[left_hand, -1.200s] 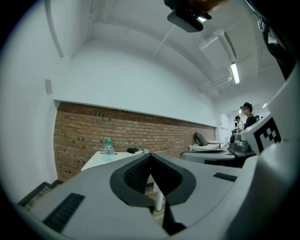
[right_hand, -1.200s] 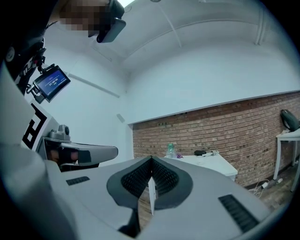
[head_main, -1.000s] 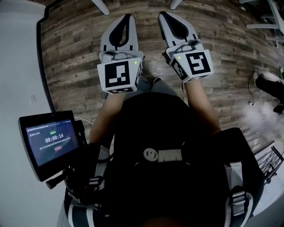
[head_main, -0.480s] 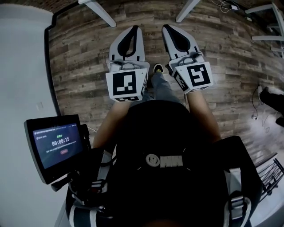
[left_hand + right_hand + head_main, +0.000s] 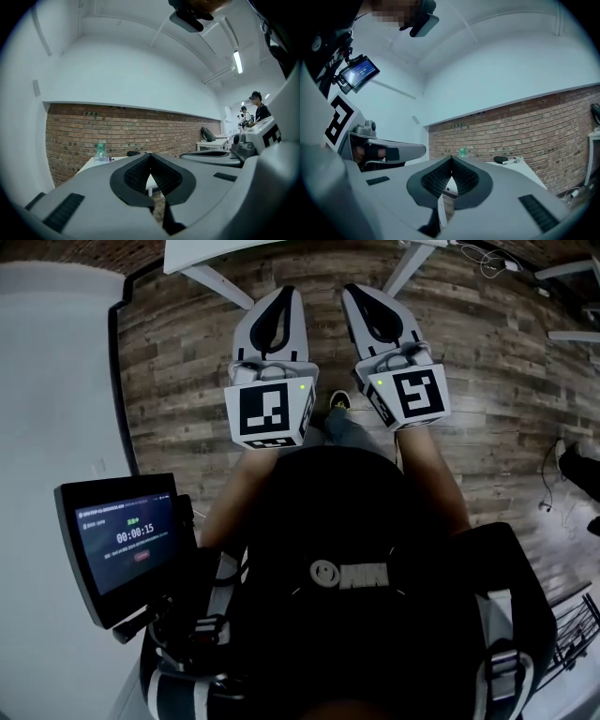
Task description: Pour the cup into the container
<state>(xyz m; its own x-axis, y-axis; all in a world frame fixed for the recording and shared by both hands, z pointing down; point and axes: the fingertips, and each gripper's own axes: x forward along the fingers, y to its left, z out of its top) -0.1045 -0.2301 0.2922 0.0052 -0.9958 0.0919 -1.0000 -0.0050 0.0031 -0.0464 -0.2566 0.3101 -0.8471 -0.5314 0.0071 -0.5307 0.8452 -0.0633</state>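
Our left tongs (image 5: 284, 292) and right tongs (image 5: 361, 290) were closed, holding nothing. Far ahead, a clear greenish bottle (image 5: 101, 152) stood on a white table (image 5: 87, 164) by the brick wall (image 5: 140, 131).

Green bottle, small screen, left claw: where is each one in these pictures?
Green bottle (image 5: 101, 153): left gripper view, on its clear body.
Small screen (image 5: 120, 545): head view, middle of the lit display.
Left claw (image 5: 285, 294): head view, at its closed tips.

Greenish bottle (image 5: 100, 152), perhaps the container, stands on a table (image 5: 87, 164).
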